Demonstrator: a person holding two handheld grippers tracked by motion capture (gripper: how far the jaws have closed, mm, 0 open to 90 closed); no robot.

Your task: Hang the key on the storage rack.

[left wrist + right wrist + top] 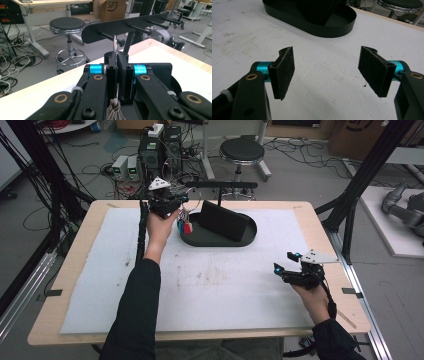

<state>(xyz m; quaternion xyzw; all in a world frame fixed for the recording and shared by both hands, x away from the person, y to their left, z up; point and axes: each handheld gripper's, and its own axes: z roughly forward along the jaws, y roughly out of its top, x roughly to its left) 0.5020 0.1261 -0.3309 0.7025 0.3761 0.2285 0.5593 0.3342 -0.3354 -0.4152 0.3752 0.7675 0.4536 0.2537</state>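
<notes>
Above: left gripper [117, 72] clamped on a metal key ring [115, 46] at the peg rack [125, 26].
Ring loop touches the rack's nearest peg, above the black oval tray [220, 240]; right gripper [327, 71], jaws wide apart and holding nothing, hovers well apart from the tray.

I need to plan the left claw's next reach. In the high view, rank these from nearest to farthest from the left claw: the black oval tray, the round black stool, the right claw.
1. Black oval tray: just right of the left claw, on the white mat.
2. Round black stool: on the floor beyond the table's far edge.
3. Right claw: open, near the table's right edge.
</notes>
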